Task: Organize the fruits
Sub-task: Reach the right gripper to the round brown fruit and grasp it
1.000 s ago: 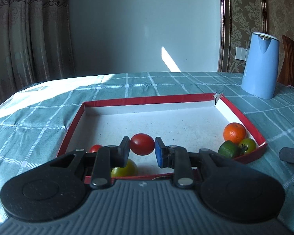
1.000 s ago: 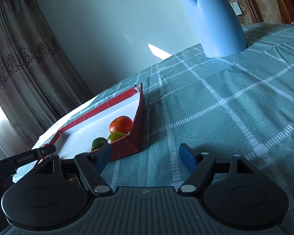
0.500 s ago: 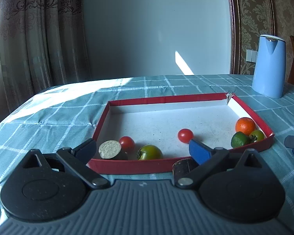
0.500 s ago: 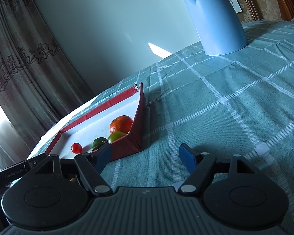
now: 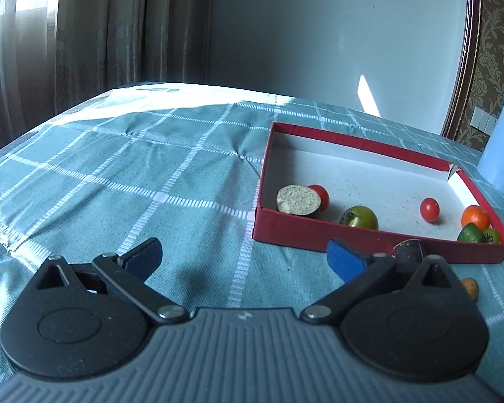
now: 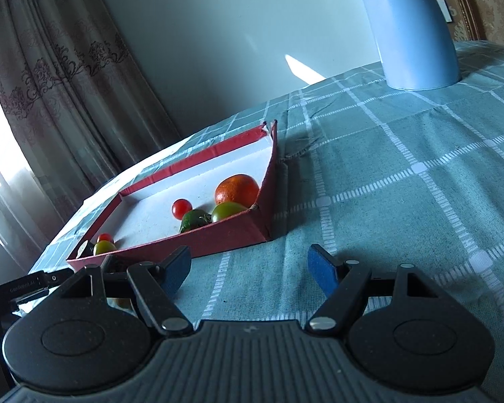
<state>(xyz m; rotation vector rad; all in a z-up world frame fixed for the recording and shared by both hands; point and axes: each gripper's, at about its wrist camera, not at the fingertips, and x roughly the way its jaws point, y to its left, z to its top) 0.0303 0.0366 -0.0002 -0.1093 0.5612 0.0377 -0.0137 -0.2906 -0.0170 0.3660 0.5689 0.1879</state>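
A red tray (image 5: 319,233) with a white floor lies on the checked cloth. In it are a small red tomato (image 5: 429,209), a green tomato (image 5: 359,217), a cut dark fruit half (image 5: 298,200) with a red fruit behind it, an orange (image 5: 475,217) and green fruits (image 5: 472,233) in the right corner. My left gripper (image 5: 243,257) is open and empty, left of the tray's front. My right gripper (image 6: 248,268) is open and empty over the cloth, right of the tray (image 6: 218,238). The orange (image 6: 237,189) and the small red tomato (image 6: 181,208) show there too.
A blue kettle (image 6: 410,27) stands on the cloth beyond the tray, also at the right edge of the left wrist view (image 5: 502,154). A dark fruit piece (image 5: 409,251) and a small orange fruit (image 5: 470,287) lie on the cloth in front of the tray. Curtains hang at the left.
My left gripper opened and let go of the small red tomato, which now lies in the tray. The left gripper then drew back and swung left. The right gripper barely moved.
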